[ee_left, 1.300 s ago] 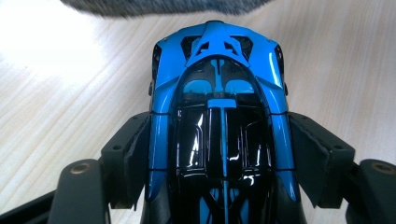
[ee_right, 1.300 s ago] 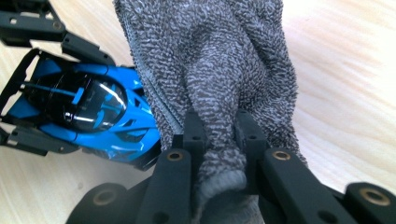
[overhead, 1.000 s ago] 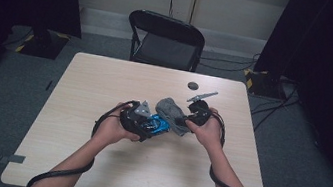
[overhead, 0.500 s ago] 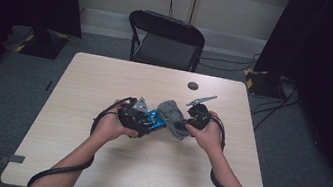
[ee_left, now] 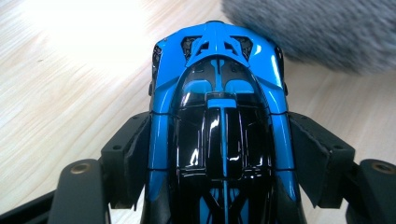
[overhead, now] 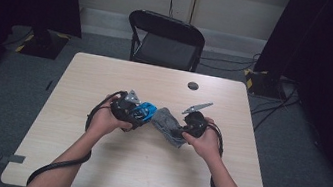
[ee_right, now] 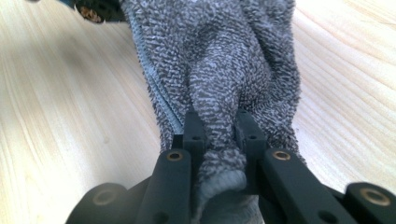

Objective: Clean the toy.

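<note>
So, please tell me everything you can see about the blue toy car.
The toy car is glossy blue with a black cabin and black panels, and looks like hard plastic or painted metal. It is a low sports-car shape with vents at its far end. The left hand-held gripper clamps it by both sides, its pads pressing on the body. It sits over the wooden table, and its far end meets the grey cloth.

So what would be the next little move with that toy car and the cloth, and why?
Probably bring the grey cloth onto the blue toy car and wipe its nose. The left gripper clamps the car by its sides and the right gripper pinches a fold of cloth, whose edge lies just beyond the car's front.
</note>
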Demonstrator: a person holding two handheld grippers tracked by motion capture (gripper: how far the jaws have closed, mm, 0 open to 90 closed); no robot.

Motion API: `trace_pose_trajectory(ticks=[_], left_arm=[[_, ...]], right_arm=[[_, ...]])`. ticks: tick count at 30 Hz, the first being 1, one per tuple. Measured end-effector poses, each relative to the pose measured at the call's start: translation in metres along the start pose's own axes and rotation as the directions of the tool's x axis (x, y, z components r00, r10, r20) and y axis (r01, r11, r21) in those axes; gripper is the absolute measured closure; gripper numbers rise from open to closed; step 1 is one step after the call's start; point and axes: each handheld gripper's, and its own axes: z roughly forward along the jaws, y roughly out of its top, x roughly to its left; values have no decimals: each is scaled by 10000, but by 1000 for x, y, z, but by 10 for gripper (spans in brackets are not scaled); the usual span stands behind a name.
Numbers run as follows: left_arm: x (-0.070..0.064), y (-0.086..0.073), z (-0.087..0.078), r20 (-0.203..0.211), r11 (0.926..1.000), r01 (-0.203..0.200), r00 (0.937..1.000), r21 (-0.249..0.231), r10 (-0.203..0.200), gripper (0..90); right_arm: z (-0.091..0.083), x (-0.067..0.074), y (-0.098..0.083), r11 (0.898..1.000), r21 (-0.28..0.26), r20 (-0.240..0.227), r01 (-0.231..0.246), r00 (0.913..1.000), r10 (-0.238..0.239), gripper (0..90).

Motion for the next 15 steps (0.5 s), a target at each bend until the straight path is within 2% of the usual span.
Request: trace_pose_trajectory(ticks=[2, 3, 5, 7, 9, 15], left_arm=[[2, 1, -3, -3, 10000, 37, 10000, -35, -37, 284], [2, 2, -5, 13, 10000, 40, 10000, -83, -40, 283], [1, 4, -9, 67, 9999, 22, 10000, -168, -21, 283], [-2, 7, -12, 114, 9996, -84, 9999, -277, 87, 283], [-5, 11, -14, 189, 9993, -220, 9996, -310, 226, 284], [-16, 23, -15, 390, 9971, -594, 9974, -483, 613, 284]], right_arm=[[-2, -1, -1, 10000, 34, 163, 46, 9999, -47, 780], [-4, -3, -2, 10000, -18, 400, 1, 9992, 0, 781], [-8, -11, -4, 9991, -160, 746, -387, 9964, 397, 781], [-12, -19, -6, 9982, -289, 1134, -529, 9920, 558, 781], [-15, -24, -6, 9964, -386, 1294, -756, 9884, 800, 781], [-15, -24, 0, 9958, -591, 2038, -698, 9757, 805, 781]])
